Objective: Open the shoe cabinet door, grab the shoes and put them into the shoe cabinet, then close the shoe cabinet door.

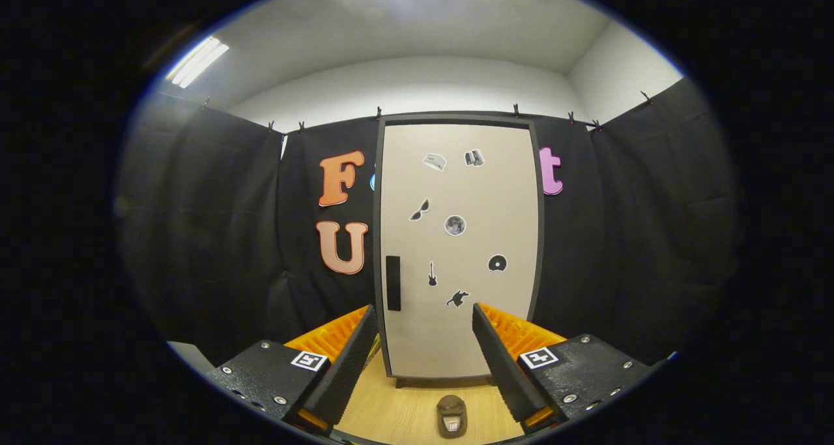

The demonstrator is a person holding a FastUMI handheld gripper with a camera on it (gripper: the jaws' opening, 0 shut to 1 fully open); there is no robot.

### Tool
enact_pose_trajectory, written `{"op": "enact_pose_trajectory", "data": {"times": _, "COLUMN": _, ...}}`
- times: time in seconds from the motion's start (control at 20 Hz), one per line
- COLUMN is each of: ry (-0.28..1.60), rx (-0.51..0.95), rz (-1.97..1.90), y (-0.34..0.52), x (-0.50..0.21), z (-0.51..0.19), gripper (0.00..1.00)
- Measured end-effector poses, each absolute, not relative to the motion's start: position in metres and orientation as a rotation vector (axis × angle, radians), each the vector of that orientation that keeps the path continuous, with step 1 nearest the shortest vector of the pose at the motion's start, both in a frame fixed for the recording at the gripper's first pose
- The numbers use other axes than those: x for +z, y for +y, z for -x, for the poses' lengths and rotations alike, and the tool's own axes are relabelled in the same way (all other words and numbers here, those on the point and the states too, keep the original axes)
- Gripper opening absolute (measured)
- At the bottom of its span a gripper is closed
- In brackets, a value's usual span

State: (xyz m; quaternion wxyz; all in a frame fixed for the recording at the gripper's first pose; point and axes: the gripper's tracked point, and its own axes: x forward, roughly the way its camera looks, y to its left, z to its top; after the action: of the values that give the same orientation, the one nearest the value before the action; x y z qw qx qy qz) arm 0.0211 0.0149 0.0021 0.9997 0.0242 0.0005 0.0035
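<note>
I hold the tool (423, 360) level, facing the cabinet (459, 249) head on. Its fingers stand wide apart and hold nothing.

Cabinet: stands on the floor (404, 412) against the far wall, door (469, 341) shut and flush in its dark frame. The handle (393, 283), a dark vertical slot, sits on the left edge of the door at about mid height, just above and beyond the left finger. Small stickers dot the panel.

Shoe (451, 416): one dark shoe lies on the floor, near me, between the fingers and short of the cabinet's foot. I cannot tell whether a second is there.

Status, my judgement: first step not yet done. Door must open before the shoe moves.

Risks from here:
- Handle is a shallow slot, so a finger may slide off the face if I come in off-centre; the door would stay shut.
- Handle on the left suggests hinges on the right. Pulling straight back and not along the arc could lose the hold or drag the cabinet.
- The shoe lies close ahead of the door. The door's lower edge may sweep it aside, or I may knock it with the tool on the way in.
- The fisheye bends the door edges, so I could misjudge depth to the handle.
</note>
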Motion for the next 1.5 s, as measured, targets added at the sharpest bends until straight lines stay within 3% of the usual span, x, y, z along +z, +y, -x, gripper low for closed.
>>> {"op": "enact_pose_trajectory", "data": {"times": 0.6, "ry": -0.011, "rx": -0.066, "rz": -0.065, "y": 0.058, "x": 0.005, "z": -0.11, "gripper": 0.88}}
{"op": "enact_pose_trajectory", "data": {"times": 1.25, "ry": 0.061, "rx": 0.004, "rz": -0.057, "y": 0.086, "x": -0.055, "z": -0.254, "gripper": 0.67}}
{"op": "enact_pose_trajectory", "data": {"times": 1.5, "ry": 0.079, "rx": 0.013, "rz": -0.043, "y": 0.09, "x": -0.072, "z": -0.294, "gripper": 0.51}}
